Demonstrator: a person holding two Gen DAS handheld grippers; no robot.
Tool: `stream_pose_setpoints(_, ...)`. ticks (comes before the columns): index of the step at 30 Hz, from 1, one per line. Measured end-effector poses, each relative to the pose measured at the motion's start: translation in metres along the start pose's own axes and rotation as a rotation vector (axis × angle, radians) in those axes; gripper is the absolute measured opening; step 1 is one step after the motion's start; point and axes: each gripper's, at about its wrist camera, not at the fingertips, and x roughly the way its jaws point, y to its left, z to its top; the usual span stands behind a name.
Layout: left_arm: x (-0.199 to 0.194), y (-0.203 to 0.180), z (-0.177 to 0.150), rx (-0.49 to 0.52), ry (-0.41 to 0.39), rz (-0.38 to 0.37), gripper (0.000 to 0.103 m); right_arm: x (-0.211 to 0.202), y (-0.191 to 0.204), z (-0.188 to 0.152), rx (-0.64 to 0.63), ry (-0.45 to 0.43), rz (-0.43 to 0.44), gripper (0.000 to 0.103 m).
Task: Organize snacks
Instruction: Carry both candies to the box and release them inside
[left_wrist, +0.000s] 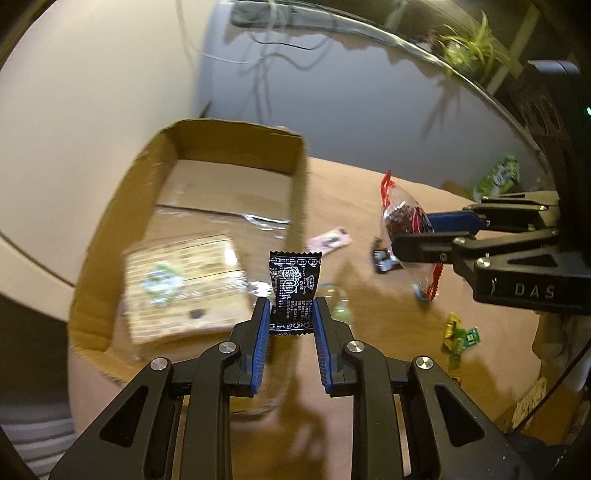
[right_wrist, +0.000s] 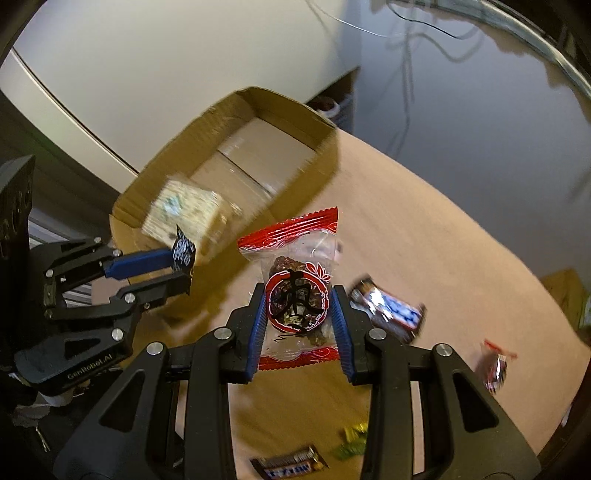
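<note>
My left gripper is shut on a small black snack packet with white print, held upright beside the right wall of an open cardboard box. The box holds a pale flat cracker pack. My right gripper is shut on a clear packet with red ends holding dark pieces, held above the tan table. In the left wrist view that gripper and its red packet are at the right. In the right wrist view the left gripper with the black packet is next to the box.
Loose snacks lie on the tan table: a pink packet, green and yellow candies, a green bag, a blue-white bar, a brown bar, a small red-dark packet. A plant stands behind.
</note>
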Motion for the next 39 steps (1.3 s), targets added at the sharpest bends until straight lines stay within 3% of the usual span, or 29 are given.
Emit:
stream_pose_setpoints(14,-0.007,0.050,-0.013,-0.106,-0.003,0.054,0.022,0.040,0.048,0.056,-0.114,0.023,0.007,0.035)
stream_pose_setpoints(28,-0.003,0.057,-0.013,-0.138,-0.003,0.058,0.022,0.060,0.057,0.070,-0.136,0.044,0.001,0.036)
stream_pose_setpoints(29,-0.002,0.057,-0.013,-0.139,-0.001,0.060,0.025,0.061,0.057,0.070,-0.136,0.045,0.001,0.038)
stream_pose_setpoints(32,-0.002,0.058,-0.013,-0.141,0.001,0.063,0.038,0.058,0.057,0.070,-0.134,0.025,-0.021,0.064)
stream_pose_setpoints(33,-0.003,0.058,-0.013,-0.141,-0.001,0.063,0.038,0.056,0.056,0.070,-0.132,0.017,-0.023,0.071)
stream_pose_setpoints(39,-0.004,0.055,-0.013,-0.137,-0.004,0.061,0.038,0.048,0.053,0.071,-0.117,0.012,-0.036,0.081)
